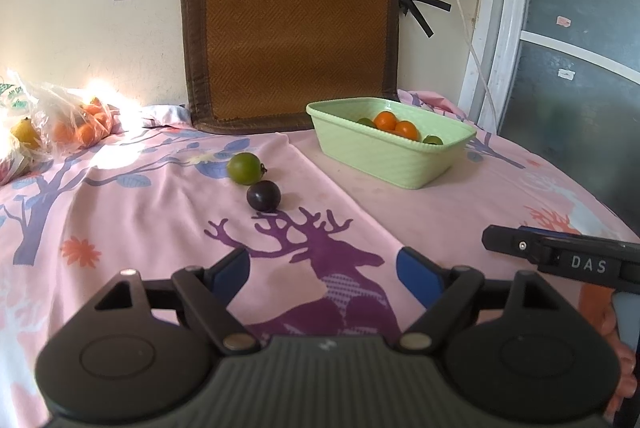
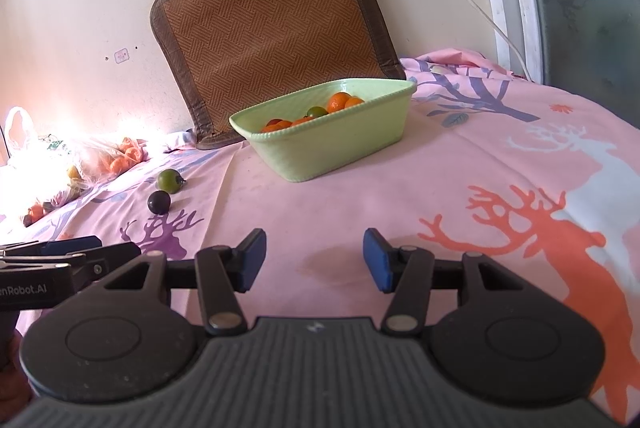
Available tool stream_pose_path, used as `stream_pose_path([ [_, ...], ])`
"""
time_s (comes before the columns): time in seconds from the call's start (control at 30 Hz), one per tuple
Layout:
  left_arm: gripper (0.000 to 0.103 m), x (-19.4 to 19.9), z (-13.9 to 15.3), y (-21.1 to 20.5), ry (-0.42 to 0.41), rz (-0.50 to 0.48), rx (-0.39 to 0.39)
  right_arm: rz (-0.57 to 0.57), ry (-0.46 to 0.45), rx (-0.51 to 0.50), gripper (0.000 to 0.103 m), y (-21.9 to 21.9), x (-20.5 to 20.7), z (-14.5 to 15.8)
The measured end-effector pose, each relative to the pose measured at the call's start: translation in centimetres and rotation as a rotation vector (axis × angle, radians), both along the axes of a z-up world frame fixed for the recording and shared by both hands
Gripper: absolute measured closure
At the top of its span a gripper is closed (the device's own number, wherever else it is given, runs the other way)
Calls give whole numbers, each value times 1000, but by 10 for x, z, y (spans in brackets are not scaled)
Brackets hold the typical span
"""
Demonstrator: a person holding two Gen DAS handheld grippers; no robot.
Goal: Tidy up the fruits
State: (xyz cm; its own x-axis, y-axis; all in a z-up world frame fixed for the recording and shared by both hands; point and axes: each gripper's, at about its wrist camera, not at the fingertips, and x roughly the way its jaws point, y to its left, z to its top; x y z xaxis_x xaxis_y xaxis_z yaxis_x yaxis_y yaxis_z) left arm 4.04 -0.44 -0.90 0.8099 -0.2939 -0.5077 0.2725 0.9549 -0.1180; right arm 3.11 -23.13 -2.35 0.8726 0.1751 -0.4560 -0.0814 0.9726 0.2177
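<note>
Green basket [image 1: 384,164] w/ oranges [image 1: 386,120] & green fruits inside. Loose on the pink deer cloth [image 1: 360,196], left of basket: green fruit [image 1: 243,168] just beside a dark plum [image 1: 263,195]. Plastic bags [image 1: 60,124] (more fruit) far left by the wall; woven mat [image 1: 292,28] leans behind. Left gripper [image 1: 324,274] & right gripper [image 2: 314,260]: fingers apart, holding nothing.

We look low across the pink tablecloth [image 1: 400,188] from both wrists, facing the wall. Our left view sits nearer the loose green fruit [image 1: 243,168]; our right view stands nearer the green basket [image 2: 340,148]. Both share the basket, the woven mat [image 1: 292,40] and the two loose fruits.
</note>
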Motion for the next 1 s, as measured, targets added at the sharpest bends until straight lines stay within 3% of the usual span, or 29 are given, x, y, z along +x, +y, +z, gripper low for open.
stream_pose_path([
  [0.53,19,5,-1,5,30,17,-11,10,6,-13,46,0,2,0],
  [0.73,16,12,-2,21,73,47,-68,-11,17,-31,46,1,3,0],
  [1.0,15,16,3,47,60,116,-29,13,21,-51,46,14,8,4],
])
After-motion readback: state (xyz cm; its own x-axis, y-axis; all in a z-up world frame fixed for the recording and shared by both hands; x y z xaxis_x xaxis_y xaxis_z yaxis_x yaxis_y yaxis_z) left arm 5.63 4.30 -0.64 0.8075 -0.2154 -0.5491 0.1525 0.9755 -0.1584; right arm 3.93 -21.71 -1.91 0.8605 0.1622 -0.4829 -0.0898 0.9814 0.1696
